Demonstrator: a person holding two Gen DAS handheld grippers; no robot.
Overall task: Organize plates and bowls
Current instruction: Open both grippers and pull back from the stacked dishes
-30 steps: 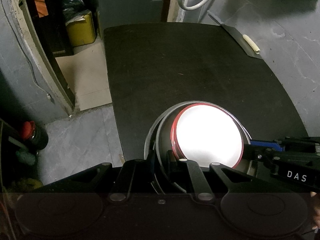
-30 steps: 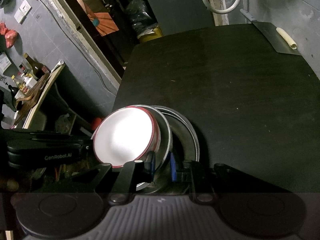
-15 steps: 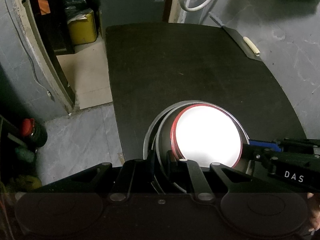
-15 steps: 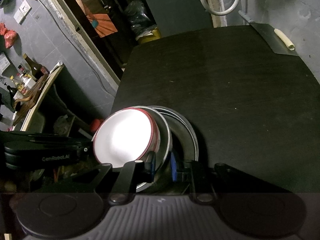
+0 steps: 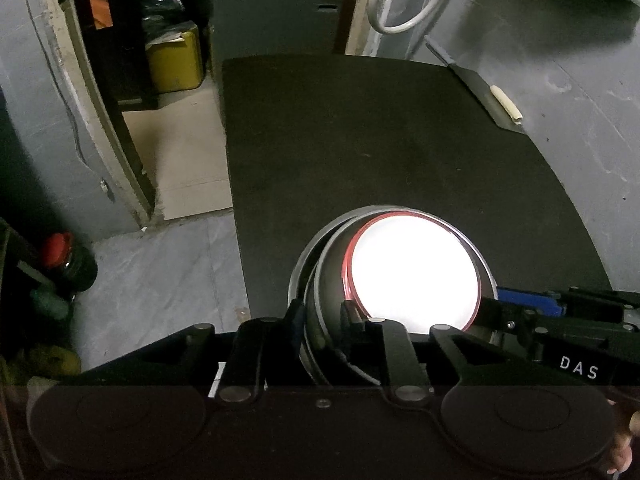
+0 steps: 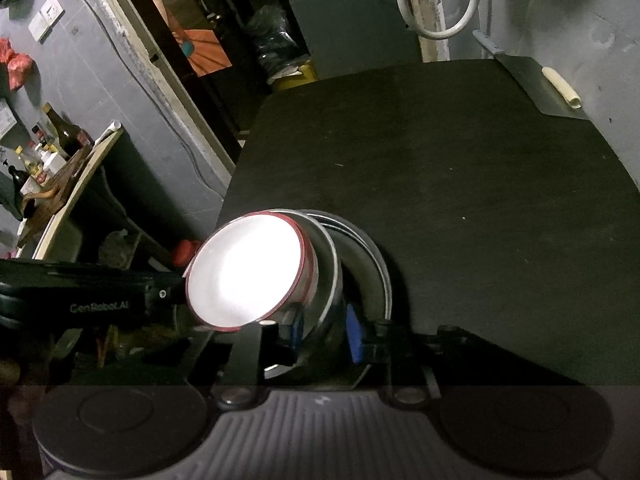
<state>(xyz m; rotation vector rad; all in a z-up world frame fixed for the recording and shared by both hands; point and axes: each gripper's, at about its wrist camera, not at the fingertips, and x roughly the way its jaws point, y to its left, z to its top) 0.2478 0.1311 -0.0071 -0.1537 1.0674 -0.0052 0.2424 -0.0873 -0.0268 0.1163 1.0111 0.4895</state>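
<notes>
At the near edge of the dark surface [image 5: 400, 140], a stack of dishes is sitting: a white bowl with a red rim [image 5: 412, 272] nested inside a steel bowl [image 5: 326, 300], which rests in a wider steel plate [image 5: 298, 276]. Both grippers are flanking this stack. The left gripper [image 5: 320, 320] is straddling the stack's left rim, and its jaws have just been opening, so they are standing slightly spread with the metal rim between them rather than clamped. The right gripper [image 6: 326, 332] is doing likewise on the opposite side; its jaws have also just been opening, with the steel bowl's wall between the blue pads [image 6: 354, 334] and seemingly free of them.

Judging by this, the stack is being released. To do that well, both hands are best kept steady until the pads clear the rims, then drawn back without nudging the bowls, since the stack is sitting close to the surface's edge and the steel bowl looks tilted within the plate.

Glare is washing out the white bowl's interior, so anything inside is unreadable. Gripper bodies are hiding the stack's near side, and whether the plate is lying fully on the surface cannot be told.
</notes>
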